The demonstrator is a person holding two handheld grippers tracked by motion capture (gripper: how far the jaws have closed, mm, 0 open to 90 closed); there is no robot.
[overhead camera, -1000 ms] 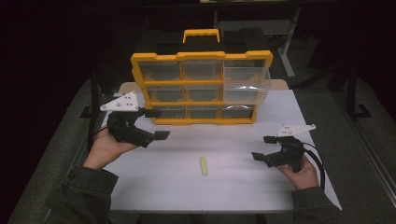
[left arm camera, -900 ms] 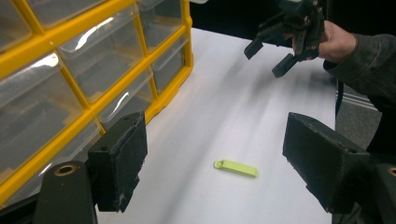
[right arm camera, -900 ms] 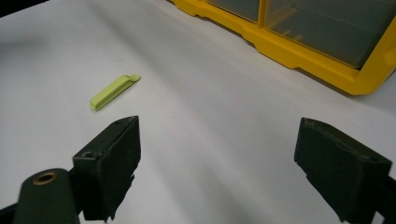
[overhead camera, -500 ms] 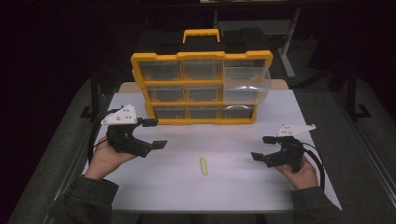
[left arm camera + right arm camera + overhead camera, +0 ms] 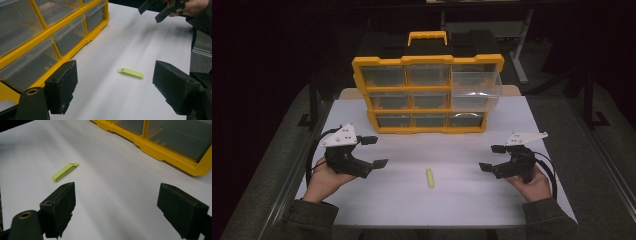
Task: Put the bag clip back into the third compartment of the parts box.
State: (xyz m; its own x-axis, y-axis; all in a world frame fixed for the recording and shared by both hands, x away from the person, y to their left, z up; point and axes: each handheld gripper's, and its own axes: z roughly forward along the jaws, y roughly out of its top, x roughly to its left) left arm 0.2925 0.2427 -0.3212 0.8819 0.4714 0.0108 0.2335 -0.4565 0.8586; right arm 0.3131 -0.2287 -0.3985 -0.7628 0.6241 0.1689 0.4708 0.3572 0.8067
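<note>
Clip (image 5: 429,177), yellow-green and flat, lies on bare white table (image 5: 462,210) with open room all round. Left gripper (image 5: 374,151) at its 9 o'clock and right gripper (image 5: 492,157) at 3 hold jaws wide apart, empty. Yellow drawer organizer (image 5: 427,95) stands at 12, one clear drawer (image 5: 476,90) pulled out.

Matt white table top (image 5: 462,200), smooth. Glossy yellow plastic organiser frame (image 5: 428,61), clear plastic drawers (image 5: 476,91). Smooth, matt lime-green plastic clip (image 5: 130,73). Matt black gripper jaws, scuffed pads.
</note>
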